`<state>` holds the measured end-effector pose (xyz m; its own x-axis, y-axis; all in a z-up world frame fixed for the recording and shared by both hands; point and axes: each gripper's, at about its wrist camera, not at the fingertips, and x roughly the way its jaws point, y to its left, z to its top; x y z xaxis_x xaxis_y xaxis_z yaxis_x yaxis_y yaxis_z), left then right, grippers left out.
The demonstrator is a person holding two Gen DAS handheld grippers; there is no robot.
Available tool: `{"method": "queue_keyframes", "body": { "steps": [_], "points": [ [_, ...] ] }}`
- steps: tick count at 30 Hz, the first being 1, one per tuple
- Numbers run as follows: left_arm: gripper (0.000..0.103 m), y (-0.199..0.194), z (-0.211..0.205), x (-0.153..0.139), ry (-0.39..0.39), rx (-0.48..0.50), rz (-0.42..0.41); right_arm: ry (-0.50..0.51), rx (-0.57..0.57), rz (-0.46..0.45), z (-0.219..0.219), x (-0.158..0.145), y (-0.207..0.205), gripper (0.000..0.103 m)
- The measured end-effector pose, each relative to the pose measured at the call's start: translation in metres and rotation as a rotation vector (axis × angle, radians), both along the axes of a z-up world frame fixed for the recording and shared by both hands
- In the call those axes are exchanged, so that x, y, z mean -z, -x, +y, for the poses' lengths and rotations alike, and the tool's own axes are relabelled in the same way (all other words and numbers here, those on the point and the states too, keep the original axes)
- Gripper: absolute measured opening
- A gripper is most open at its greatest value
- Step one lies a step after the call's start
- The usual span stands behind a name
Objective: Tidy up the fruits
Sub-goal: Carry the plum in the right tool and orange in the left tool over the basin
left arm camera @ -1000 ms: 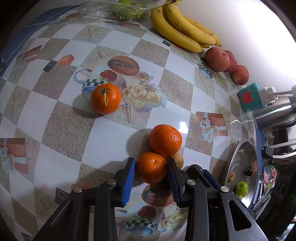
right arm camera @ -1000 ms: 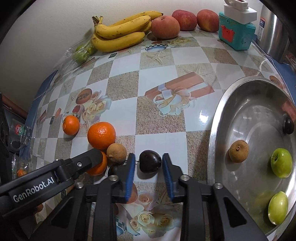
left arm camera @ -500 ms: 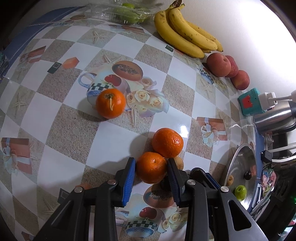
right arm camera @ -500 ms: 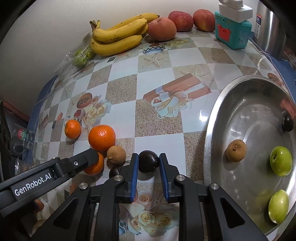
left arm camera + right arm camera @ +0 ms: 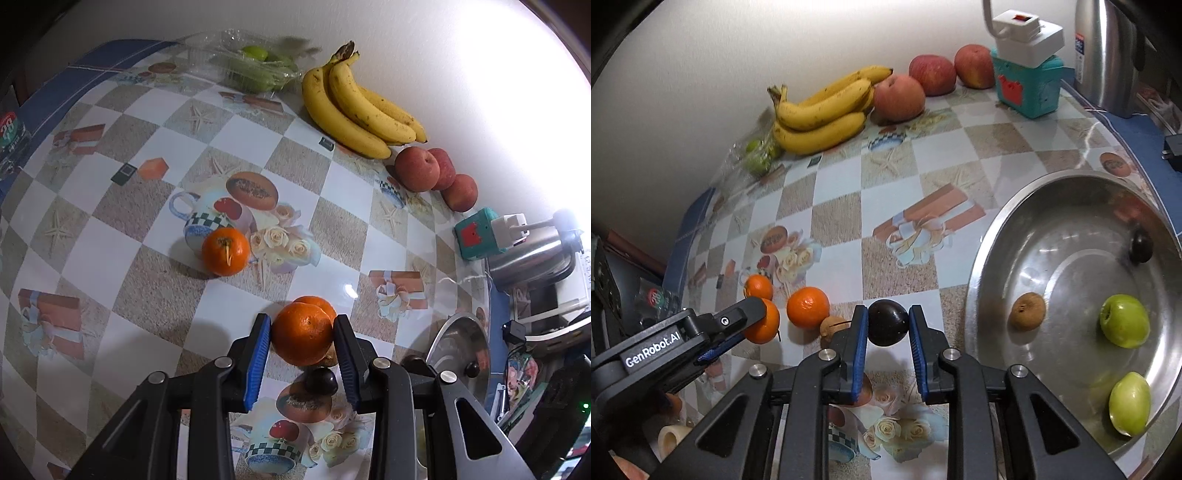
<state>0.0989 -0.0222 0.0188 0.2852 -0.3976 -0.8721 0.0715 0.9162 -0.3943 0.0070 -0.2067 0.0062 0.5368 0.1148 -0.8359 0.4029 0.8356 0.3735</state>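
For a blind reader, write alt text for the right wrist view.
The right gripper clamps a dark plum above a checkered tablecloth. To its right, a steel bowl holds two green fruits, a brown one and a dark one.

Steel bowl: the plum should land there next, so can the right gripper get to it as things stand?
Probably yes. The right gripper, shut on the dark plum, is beside the steel bowl, with bare tablecloth between. The longan and green apples leave bowl space.
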Motion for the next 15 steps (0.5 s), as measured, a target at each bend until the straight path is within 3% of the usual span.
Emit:
{"method": "queue_keyframes", "body": {
  "steps": [15],
  "points": [
    [0.037,0.007,-0.019,-0.011,-0.006,0.047,-0.040,-0.032,0.112,-0.030,-0.031,-0.010,0.020,0.023]
  ]
}}
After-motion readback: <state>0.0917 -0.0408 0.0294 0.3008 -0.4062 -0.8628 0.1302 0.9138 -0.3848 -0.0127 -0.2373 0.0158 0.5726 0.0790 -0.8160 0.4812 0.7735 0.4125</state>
